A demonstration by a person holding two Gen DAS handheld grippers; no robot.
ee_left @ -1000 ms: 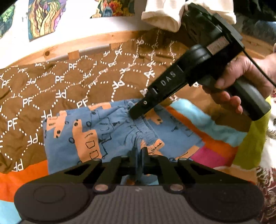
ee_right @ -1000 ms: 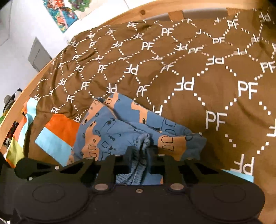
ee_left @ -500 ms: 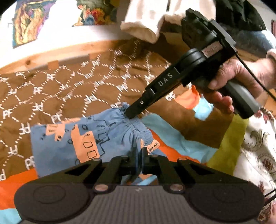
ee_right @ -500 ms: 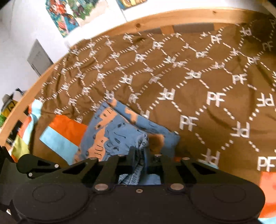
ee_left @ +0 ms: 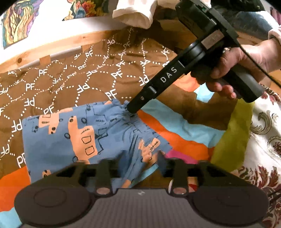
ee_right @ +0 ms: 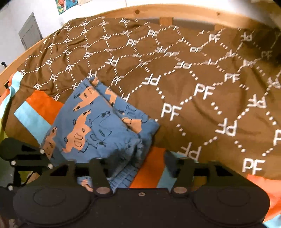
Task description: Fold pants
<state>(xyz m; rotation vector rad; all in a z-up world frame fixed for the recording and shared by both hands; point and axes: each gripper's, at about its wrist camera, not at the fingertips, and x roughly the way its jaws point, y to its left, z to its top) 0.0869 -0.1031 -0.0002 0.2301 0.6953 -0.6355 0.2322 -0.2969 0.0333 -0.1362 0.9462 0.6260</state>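
Note:
The blue pants (ee_left: 91, 133) with orange vehicle prints lie folded on the brown PF-patterned bedspread (ee_left: 70, 79). They also show in the right wrist view (ee_right: 98, 126) as a flat folded stack. My left gripper (ee_left: 134, 157) is open, its fingers spread over the near edge of the pants. My right gripper (ee_right: 134, 158) is open too, above the waistband corner. In the left wrist view the right gripper's tip (ee_left: 135, 107) rests at the far corner of the pants.
A wooden bed frame (ee_right: 184, 12) runs along the far side. Orange, light-blue, pink and green patches (ee_left: 175, 129) of the bedspread lie to the right of the pants. A floral cloth (ee_left: 263, 140) lies at the right. A cream garment (ee_left: 137, 10) hangs above.
Both grippers were shut on the pants' waistband and have opened, letting the pants down flat on the bedspread.

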